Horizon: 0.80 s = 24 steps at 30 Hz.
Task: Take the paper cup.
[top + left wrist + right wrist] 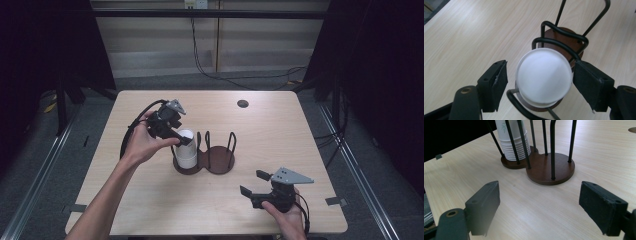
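Left hand-held gripper (539, 82): your jaws stand wide around the white cup stack (543, 75), not touching.
Right hand-held gripper (549, 207): spread wide, empty.
Right gripper view: green leaf print on the cups.
Holder (215, 160): mid-counter (300, 130), pale wood.

Pale wooden table (150, 200), grey floor (45, 165), dark curtains (380, 60)

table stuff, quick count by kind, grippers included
cup stacks: 1, the white paper cup stack in the holder's left bay
cup holders: 1, the brown two-bay holder with black wire loops
grippers: 2, the left gripper and the right gripper
total: 4
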Available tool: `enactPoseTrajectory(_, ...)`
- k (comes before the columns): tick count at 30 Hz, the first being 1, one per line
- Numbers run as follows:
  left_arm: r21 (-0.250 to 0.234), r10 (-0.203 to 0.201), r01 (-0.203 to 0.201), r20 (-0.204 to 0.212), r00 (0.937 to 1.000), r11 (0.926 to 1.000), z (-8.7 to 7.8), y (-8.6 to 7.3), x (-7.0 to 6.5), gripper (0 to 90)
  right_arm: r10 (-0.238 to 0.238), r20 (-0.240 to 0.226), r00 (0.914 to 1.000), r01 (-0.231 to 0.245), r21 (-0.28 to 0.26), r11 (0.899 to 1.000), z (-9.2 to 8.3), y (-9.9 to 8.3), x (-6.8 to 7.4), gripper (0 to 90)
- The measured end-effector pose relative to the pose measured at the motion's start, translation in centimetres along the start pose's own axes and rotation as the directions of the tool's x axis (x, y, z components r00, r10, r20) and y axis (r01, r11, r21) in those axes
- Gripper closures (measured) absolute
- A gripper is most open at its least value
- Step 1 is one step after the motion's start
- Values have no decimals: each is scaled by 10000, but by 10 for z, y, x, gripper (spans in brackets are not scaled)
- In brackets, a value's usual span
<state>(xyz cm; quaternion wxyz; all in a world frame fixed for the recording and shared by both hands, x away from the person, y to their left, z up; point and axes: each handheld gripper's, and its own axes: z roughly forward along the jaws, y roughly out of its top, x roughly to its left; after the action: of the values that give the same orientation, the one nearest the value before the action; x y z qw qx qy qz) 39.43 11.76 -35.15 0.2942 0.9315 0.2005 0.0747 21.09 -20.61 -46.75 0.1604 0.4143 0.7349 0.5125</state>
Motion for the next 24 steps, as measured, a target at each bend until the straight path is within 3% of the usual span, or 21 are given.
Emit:
enactPoseTrajectory(7,719,280,-270,-125,9995,9970,8,5,-2,309,22,8,10000,-22,72,10000,1,0,1,166)
enactPoseTrajectory(9,827,180,-143,-449,9988,9965,10,6,-2,285,43,0,10000,-43,50,10000,1,0,1,166)
enactPoseTrajectory(12,1119,352,-317,-290,9990,9932,12,7,-2,317,39,35,10000,-39,76,10000,1,0,0,166)
enactPoseTrajectory(16,1192,521,-496,-177,9985,9916,14,8,-2,340,30,67,10000,-31,105,9999,1,-1,0,166)
enactPoseTrajectory(24,1318,361,-337,-159,9992,9907,17,8,-3,318,67,67,10000,-68,173,9998,1,-1,0,166)
